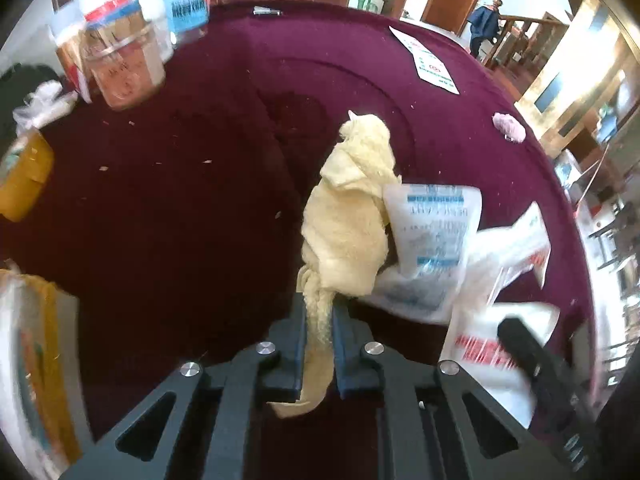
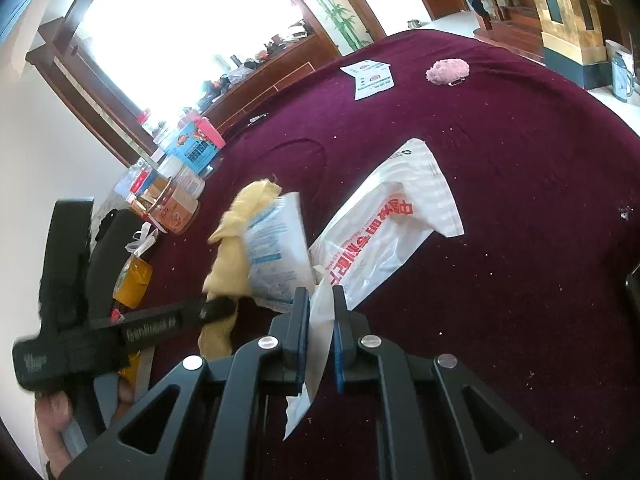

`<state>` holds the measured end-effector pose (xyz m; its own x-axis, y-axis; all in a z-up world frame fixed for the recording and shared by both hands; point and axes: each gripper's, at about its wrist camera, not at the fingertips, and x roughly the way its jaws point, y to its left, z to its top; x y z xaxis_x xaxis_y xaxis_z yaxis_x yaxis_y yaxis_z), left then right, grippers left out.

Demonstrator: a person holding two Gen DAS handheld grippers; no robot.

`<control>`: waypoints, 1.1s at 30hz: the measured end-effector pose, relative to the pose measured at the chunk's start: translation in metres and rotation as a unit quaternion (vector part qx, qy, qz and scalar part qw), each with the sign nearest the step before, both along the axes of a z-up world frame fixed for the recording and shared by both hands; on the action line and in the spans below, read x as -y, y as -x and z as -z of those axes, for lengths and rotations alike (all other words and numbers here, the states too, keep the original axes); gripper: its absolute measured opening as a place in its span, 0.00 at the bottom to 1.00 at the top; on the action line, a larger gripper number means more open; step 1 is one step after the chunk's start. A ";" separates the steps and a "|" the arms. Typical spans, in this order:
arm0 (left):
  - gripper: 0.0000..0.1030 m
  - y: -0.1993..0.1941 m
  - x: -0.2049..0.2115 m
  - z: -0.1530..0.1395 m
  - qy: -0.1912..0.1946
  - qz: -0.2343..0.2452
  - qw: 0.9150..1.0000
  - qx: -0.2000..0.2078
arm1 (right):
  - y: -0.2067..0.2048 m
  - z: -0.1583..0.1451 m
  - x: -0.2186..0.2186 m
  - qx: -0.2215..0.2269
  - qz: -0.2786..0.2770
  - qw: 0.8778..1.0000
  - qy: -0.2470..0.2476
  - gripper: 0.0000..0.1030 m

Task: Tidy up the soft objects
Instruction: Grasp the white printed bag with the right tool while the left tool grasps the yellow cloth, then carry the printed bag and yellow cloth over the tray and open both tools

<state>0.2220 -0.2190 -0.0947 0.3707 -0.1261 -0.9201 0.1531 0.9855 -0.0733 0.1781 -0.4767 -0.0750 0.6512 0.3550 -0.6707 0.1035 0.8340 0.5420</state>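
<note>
Left wrist view: left gripper (image 1: 320, 316) at bottom centre, jaws pressed together on the twisted tail of the yellow cloth (image 1: 352, 208), which runs up the middle of the frame over the maroon tablecloth (image 1: 180, 200). A blue-printed plastic pouch (image 1: 432, 232) lies against the cloth's right side, and a white bag with red print (image 1: 504, 280) sits lower right, with the right gripper's dark finger across it. Step looks like gathering the soft things; to do it well, keep the pinch on the bunched tail rather than a loose corner, lift slowly so the cloth doesn't drag the pouch along, and keep both tools from pulling against each other. Upper left: a clear jar (image 1: 124, 64) and a blue carton (image 1: 188, 0), blurred; pink fluffy ball (image 1: 509, 126) at right, well apart; paper leaflet (image 1: 424, 60) upper right. Crumbs dot the cloth. Right wrist view: right gripper (image 2: 320, 320) at bottom centre, jaws nipping a thin fold of the white bag with red print (image 2: 380, 236), which fans out up and right. The plastic is slippery, so I judge the grip may slide; hold near the bunched neck. The yellow cloth (image 2: 236, 240) and blue-printed plastic pouch (image 2: 276, 248) are left of centre, the left gripper (image 2: 218, 308) reaching in from the left with a hand (image 2: 52, 412) on its handle at lower left. The pink fluffy ball (image 2: 447, 71) and paper leaflet (image 2: 370, 78) sit at the top; a bright window (image 2: 180, 24) and wooden sideboard (image 2: 260, 84) are upper left, a tiled floor upper right.
</note>
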 end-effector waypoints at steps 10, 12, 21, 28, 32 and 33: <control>0.07 0.103 -0.053 -0.028 0.019 -0.001 1.000 -0.008 | -0.001 0.000 -0.001 0.004 -0.007 1.000 -0.002 0.09; 0.08 0.112 -0.063 -0.023 0.024 -0.007 1.000 -0.015 | -0.001 0.000 -0.002 0.004 -0.007 1.000 -0.003 0.09; 0.80 0.100 -0.061 -0.027 0.004 -0.023 0.999 0.037 | -0.001 0.001 -0.001 0.001 -0.003 1.000 -0.002 0.09; 0.80 0.063 -0.039 0.004 -0.031 0.005 0.999 0.007 | -0.001 0.003 0.000 -0.002 0.000 1.000 -0.004 0.09; 0.84 0.068 -0.035 0.021 -0.053 0.031 0.998 0.007 | -0.001 0.005 0.003 -0.007 0.004 1.000 -0.013 0.09; 0.84 0.070 -0.035 0.021 -0.056 0.034 0.998 0.011 | -0.001 0.005 0.004 -0.007 0.004 1.000 -0.016 0.09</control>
<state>0.1525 -0.1845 -0.1156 0.3843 -0.0477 -0.9220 0.2194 0.9748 0.0411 0.1787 -0.4806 -0.0804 0.6446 0.3718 -0.6681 0.1173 0.8153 0.5670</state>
